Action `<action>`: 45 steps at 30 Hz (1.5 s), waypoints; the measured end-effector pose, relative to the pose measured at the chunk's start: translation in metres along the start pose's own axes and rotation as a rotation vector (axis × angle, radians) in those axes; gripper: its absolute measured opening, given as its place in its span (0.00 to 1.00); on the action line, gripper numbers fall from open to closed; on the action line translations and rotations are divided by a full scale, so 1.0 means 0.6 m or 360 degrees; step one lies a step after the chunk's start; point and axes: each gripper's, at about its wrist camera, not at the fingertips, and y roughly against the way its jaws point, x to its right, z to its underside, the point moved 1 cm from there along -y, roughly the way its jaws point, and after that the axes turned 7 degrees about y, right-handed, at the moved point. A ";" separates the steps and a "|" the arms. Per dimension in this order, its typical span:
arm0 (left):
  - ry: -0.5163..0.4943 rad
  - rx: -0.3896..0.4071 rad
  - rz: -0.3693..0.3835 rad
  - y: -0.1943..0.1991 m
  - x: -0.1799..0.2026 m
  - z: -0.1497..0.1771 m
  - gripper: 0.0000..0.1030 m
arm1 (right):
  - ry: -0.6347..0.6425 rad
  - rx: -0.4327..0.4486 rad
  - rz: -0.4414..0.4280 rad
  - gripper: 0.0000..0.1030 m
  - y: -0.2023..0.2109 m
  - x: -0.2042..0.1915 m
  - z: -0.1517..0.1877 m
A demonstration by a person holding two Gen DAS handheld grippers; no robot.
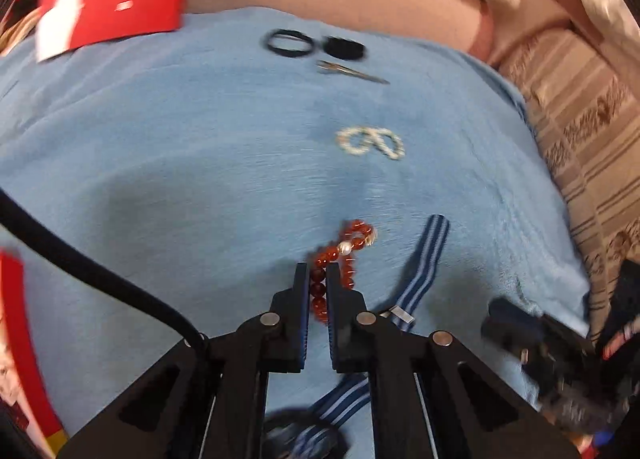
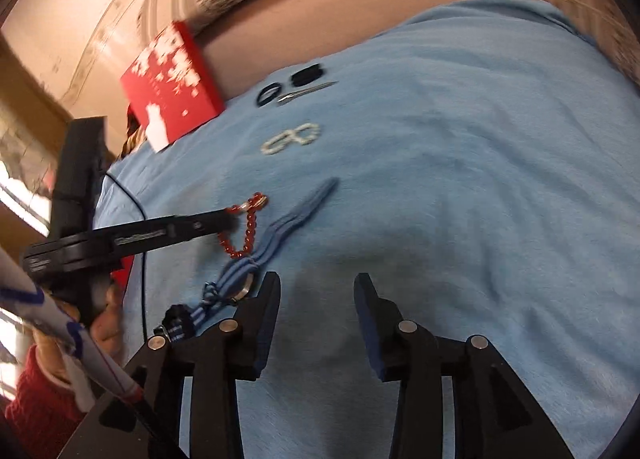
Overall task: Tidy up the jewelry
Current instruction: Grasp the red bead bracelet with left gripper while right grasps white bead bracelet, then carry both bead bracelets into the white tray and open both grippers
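Two grippers over a light blue cloth [image 1: 160, 147]. Left gripper [image 1: 318, 271] clamped on a red bead bracelet [image 1: 348, 247], jaws together around the strand, part of the beads pinched between the pads, the rest looped just ahead of the fingertips with a pale bead and a small metal piece in the loop. Right gripper [image 2: 316, 283] with jaws apart, nothing between them, only bare cloth under the gap.

Just beside the left gripper's jaws, to their right in its own view, a blue-and-white striped strap [image 1: 424, 259], running from ahead of the fingertips back under the gripper body. Same strap in the right wrist view just off the left fingertip of the open jaws, with a metal ring [image 2: 246, 287] at its near part.

Farther ahead of both jaws, well apart from the fingertips, a white bead bracelet [image 1: 370, 142] twisted into a figure eight. Beyond that, near the cloth's far edge, a black ring [image 1: 289, 43], a black band [image 1: 345, 47] and a thin metal clip [image 1: 352, 73] close together. Far left of the jaws, a red box [image 2: 172, 87] at the cloth's edge.

Motion blur throughout, finer detail unclear.
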 end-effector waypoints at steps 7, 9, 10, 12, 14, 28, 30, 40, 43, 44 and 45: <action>0.0132 0.0042 -0.0004 0.031 -0.077 0.019 0.07 | 0.0124 0.0040 0.0083 0.52 -0.048 -0.025 -0.093; 0.0149 0.0031 -0.0003 0.026 -0.091 0.024 0.07 | 0.0159 -0.0004 0.0138 0.52 -0.088 -0.030 -0.124; 0.0155 0.0023 -0.0001 0.021 -0.094 0.025 0.07 | 0.0177 -0.0025 0.0158 0.52 -0.104 -0.029 -0.136; 0.0164 0.0006 0.0019 0.015 -0.098 0.028 0.07 | 0.0211 -0.0057 0.0214 0.52 -0.137 -0.030 -0.160; 0.0174 0.0003 0.0043 0.008 -0.099 0.028 0.07 | 0.0215 -0.0076 0.0233 0.52 -0.159 -0.029 -0.173; 0.0249 0.0070 0.0061 0.014 -0.088 0.035 0.07 | 0.0194 -0.0083 0.0316 0.06 -0.202 -0.013 -0.200; 0.0258 0.0107 0.0064 0.031 -0.086 0.036 0.07 | 0.0136 -0.0053 0.0285 0.06 -0.180 -0.006 -0.199; 0.0162 0.0292 0.0097 0.189 -0.068 0.067 0.07 | 0.0128 0.0051 0.0108 0.06 -0.057 -0.047 -0.173; 0.0148 0.0339 0.0066 0.244 -0.083 0.085 0.07 | 0.0176 0.0066 0.0086 0.06 -0.025 -0.080 -0.156; 0.0148 0.0349 0.0055 0.258 -0.091 0.090 0.07 | 0.0190 0.0069 0.0075 0.06 -0.016 -0.090 -0.151; 0.0147 0.0363 0.0036 0.275 -0.099 0.096 0.07 | 0.0213 0.0073 0.0057 0.06 -0.003 -0.106 -0.144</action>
